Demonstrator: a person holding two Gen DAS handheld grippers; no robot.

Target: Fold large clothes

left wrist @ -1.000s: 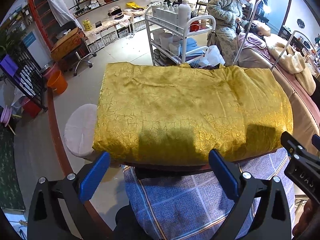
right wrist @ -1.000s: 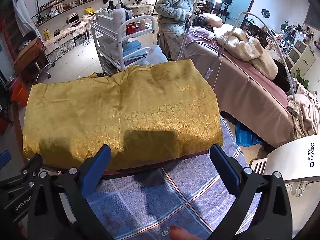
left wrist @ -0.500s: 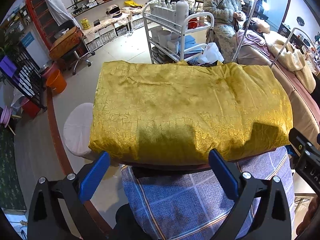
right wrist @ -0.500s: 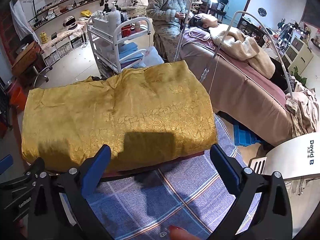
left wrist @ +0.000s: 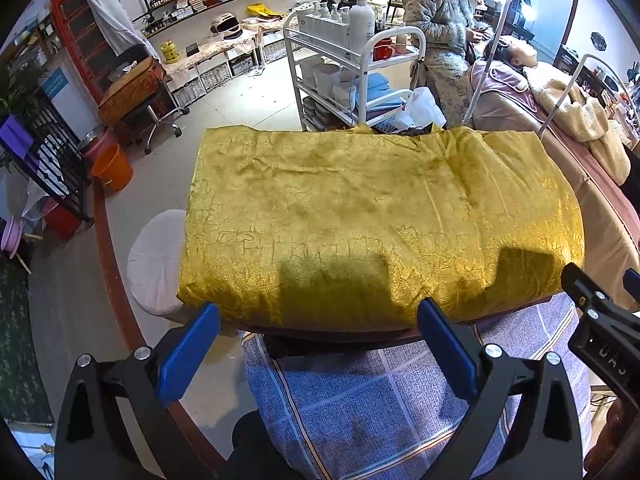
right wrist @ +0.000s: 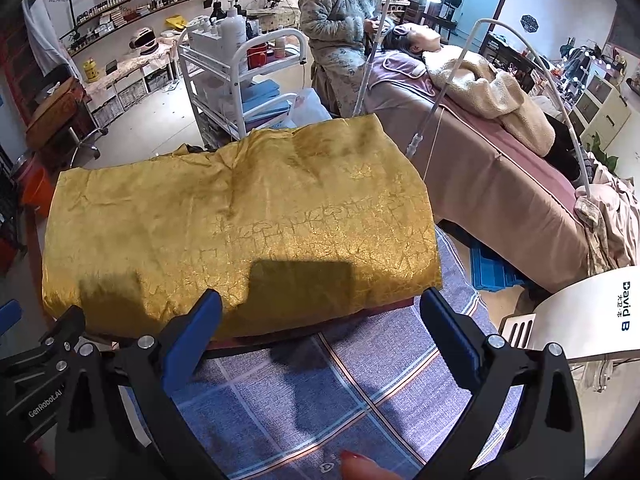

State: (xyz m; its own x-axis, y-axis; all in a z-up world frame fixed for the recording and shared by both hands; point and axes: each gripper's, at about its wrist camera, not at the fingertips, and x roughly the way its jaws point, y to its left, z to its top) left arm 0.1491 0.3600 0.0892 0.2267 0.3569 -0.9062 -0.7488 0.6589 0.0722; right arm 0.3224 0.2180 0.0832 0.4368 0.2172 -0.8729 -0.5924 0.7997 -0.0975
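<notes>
A large golden-yellow garment (left wrist: 372,216) lies folded into a wide rectangle on a dark table, also filling the right wrist view as the same yellow garment (right wrist: 240,224). My left gripper (left wrist: 316,344) hovers open just short of its near edge, nothing between the blue pads (left wrist: 188,352). My right gripper (right wrist: 320,336) is open too, near the garment's front right part, empty. A blue checked cloth (left wrist: 380,400) covers the lap below both grippers. The right gripper's black body (left wrist: 600,328) shows at the right edge of the left wrist view.
A white trolley (left wrist: 352,60) with bottles stands behind the table. A person in a padded coat (right wrist: 340,36) tends someone lying on a treatment bed (right wrist: 500,168) to the right. A white stool (left wrist: 156,260) sits at left, an orange bucket (left wrist: 112,168) beyond. A white machine (right wrist: 592,316) stands at right.
Both grippers have shifted slightly, so the garment sits a little lower and nearer in view. Both stay open and the garment lies as before.
</notes>
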